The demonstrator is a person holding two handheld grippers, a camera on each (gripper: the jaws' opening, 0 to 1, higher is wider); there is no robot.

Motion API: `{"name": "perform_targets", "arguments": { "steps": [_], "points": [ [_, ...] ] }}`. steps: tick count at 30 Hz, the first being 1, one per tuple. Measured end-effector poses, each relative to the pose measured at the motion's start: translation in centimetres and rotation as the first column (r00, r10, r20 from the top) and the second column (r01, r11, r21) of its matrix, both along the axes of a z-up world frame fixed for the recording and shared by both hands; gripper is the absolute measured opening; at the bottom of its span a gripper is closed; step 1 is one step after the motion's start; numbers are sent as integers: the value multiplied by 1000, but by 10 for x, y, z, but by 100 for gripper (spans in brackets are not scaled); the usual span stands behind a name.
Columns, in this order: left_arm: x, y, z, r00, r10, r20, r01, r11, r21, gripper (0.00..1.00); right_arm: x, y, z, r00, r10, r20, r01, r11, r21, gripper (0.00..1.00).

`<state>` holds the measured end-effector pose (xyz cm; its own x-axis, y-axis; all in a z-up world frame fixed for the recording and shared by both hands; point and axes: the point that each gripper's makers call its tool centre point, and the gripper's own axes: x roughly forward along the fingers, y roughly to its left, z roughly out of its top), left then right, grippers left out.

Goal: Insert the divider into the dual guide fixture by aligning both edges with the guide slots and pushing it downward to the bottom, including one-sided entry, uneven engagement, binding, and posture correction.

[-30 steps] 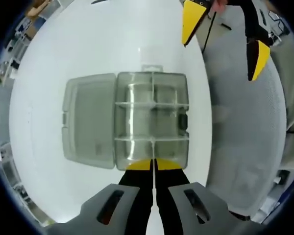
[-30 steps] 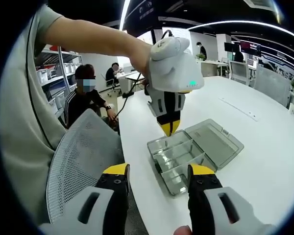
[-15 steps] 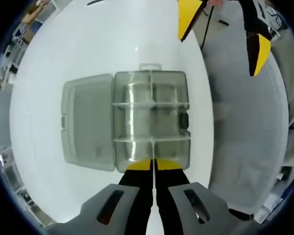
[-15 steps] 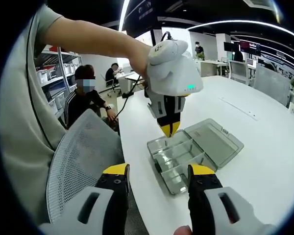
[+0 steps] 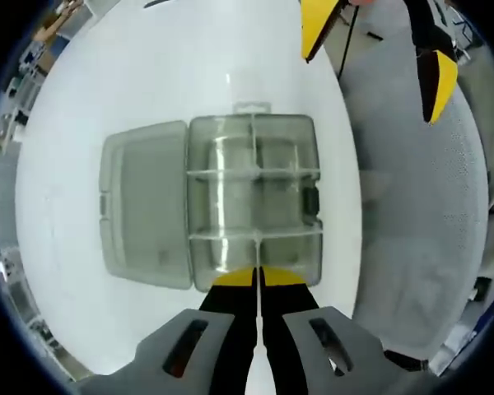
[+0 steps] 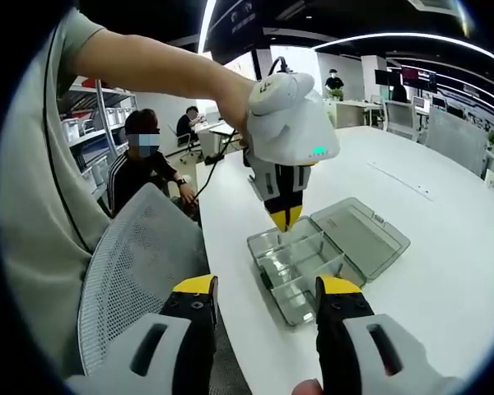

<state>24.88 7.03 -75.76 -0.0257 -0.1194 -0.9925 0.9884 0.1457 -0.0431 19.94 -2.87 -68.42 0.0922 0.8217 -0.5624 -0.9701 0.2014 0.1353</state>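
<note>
With the left gripper [image 6: 286, 218] pinched shut on the thin clear divider [image 5: 257, 239] above the open compartment box [image 5: 253, 202] on the white table [image 5: 148, 74], and the right gripper [image 6: 263, 300] spread empty well back, I'd level it before pressing evenly.

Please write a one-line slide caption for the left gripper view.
Closed left claw holds a thin clear divider over the open compartment box on the white table.

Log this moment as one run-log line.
left hand-held gripper: shut, over clear plastic compartment box | hinged lid: open flat | right hand-held gripper: open, idle | white table
</note>
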Motion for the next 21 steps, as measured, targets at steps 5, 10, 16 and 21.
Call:
{"name": "perform_targets", "arguments": {
  "steps": [5, 10, 16, 21],
  "points": [
    [0, 0, -3, 1000, -1, -1, 1, 1000, 0, 0, 0, -1, 0, 1000, 0, 0, 0, 1000, -1, 44],
    [0, 1, -7, 1000, 3, -5, -3, 1000, -2, 0, 0, -1, -1, 1000, -3, -2, 3, 1000, 0, 45],
    [-1, 1, -10, 1000, 2, -5, -2, 1000, -1, 0, 0, -3, -1, 1000, -8, -3, 8, 1000, 0, 45],
    [-1, 1, -12, 1000, 0, -6, 0, 1000, 3, 0, 0, -4, -2, 1000, -11, -7, 11, 1000, 0, 45]
  ]
}}
